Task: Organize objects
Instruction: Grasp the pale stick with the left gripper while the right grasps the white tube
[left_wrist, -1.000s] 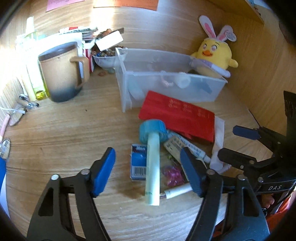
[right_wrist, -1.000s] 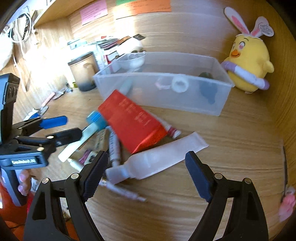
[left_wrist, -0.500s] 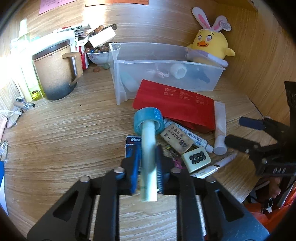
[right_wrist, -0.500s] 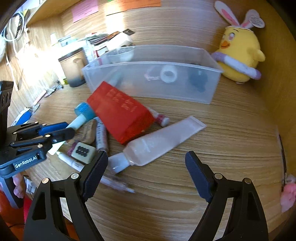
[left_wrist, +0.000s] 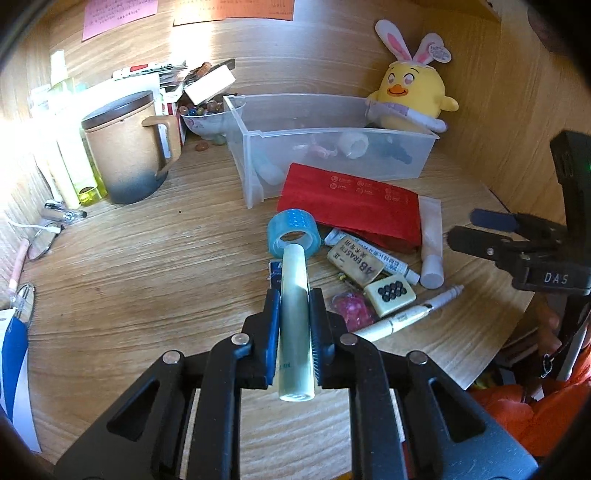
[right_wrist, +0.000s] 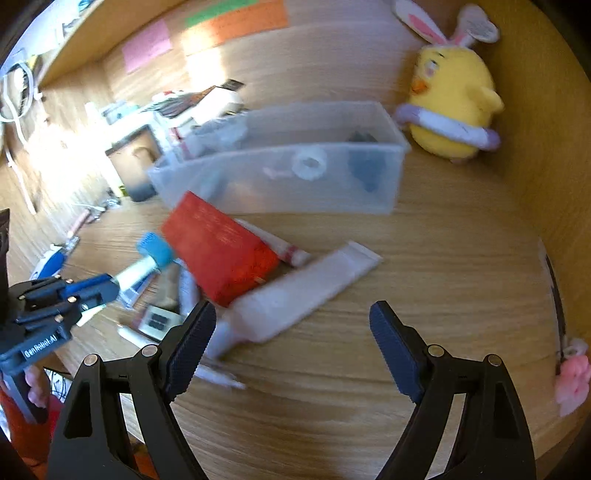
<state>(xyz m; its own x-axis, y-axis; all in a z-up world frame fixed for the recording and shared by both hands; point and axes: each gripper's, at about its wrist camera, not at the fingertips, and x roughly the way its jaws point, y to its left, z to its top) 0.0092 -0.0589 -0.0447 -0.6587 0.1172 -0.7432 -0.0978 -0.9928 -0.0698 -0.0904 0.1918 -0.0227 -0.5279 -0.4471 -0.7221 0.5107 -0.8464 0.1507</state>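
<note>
The left gripper (left_wrist: 294, 325) tilts downward over the wooden desk (left_wrist: 140, 266), its blue pads pinching a pale green cylindrical tube (left_wrist: 294, 321) lengthwise, the tube's far end reaching a blue ring-shaped tape roll (left_wrist: 293, 236). The right gripper (right_wrist: 291, 354) also slants down, jaws spread wide with nothing between them, above a white squeeze tube (right_wrist: 295, 299).

Only the left wrist view shows sharply a beige eraser (left_wrist: 355, 261), a white tile with black dots (left_wrist: 389, 295) and a white pen (left_wrist: 406, 314). Farther off lie a red flat packet (left_wrist: 351, 203), a clear plastic bin (left_wrist: 325, 147) and a yellow plush chick with rabbit ears (left_wrist: 410, 92). The right wrist view, blurred, alone shows a hand (right_wrist: 35, 387) gripping the left tool's handle.
</note>
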